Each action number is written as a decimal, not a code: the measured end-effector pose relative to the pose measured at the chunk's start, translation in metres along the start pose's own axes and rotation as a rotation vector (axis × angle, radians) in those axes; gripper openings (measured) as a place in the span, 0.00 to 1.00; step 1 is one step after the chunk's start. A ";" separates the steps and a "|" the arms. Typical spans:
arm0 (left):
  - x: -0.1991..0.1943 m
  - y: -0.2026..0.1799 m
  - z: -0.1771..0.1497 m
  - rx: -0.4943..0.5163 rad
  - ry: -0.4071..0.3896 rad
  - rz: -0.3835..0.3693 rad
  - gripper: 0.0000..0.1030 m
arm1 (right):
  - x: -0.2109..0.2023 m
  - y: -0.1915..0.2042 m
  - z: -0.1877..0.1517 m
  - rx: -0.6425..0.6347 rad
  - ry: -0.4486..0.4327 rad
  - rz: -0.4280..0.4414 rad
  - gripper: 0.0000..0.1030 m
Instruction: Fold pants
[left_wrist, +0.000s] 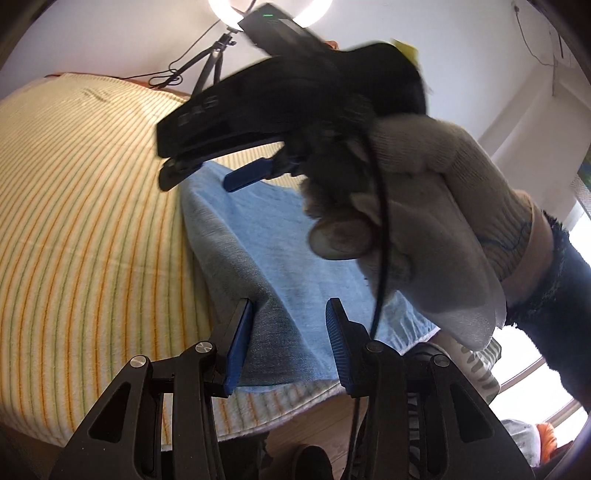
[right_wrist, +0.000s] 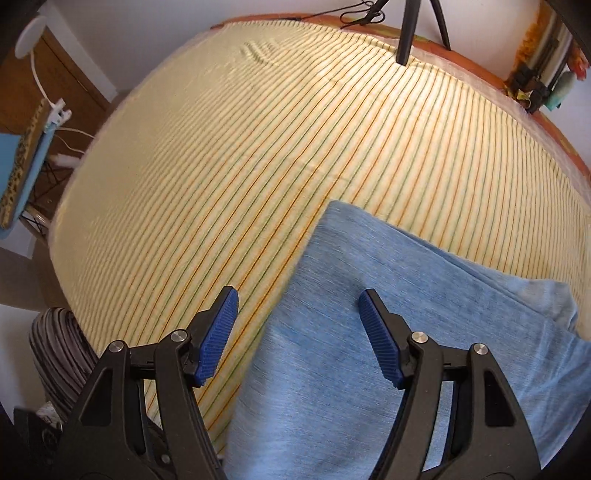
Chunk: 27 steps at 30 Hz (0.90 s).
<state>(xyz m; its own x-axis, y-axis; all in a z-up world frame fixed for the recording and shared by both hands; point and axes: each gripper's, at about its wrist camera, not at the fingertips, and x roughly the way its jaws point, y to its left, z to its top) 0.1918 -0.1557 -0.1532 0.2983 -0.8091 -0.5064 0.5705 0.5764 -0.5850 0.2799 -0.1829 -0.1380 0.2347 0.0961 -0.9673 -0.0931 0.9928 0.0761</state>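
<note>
Light blue pants lie folded flat on a yellow striped bed cover. My left gripper is open, its blue pads standing over the near end of the pants. The right gripper, held by a gloved hand, shows in the left wrist view above the far part of the pants, open. In the right wrist view the right gripper is open and empty above the left edge of the pants, over the bed cover.
A ring light on a tripod stands behind the bed. A black cable hangs from the right gripper. A striped cushion and a chair stand left of the bed. The wooden floor shows below the bed edge.
</note>
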 end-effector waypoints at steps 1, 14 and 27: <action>-0.001 -0.002 0.000 0.005 -0.002 0.001 0.36 | 0.004 0.003 0.002 -0.009 0.016 -0.026 0.69; -0.010 0.016 -0.006 -0.072 -0.005 0.085 0.49 | 0.003 -0.019 0.005 0.006 0.029 -0.016 0.13; 0.004 0.002 0.008 -0.024 -0.043 0.010 0.17 | -0.018 -0.016 -0.005 0.006 0.024 0.055 0.55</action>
<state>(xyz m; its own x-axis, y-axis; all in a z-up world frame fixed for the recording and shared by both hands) 0.2005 -0.1588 -0.1514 0.3370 -0.8069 -0.4852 0.5487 0.5871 -0.5952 0.2724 -0.2006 -0.1231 0.2062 0.1490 -0.9671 -0.0991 0.9864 0.1308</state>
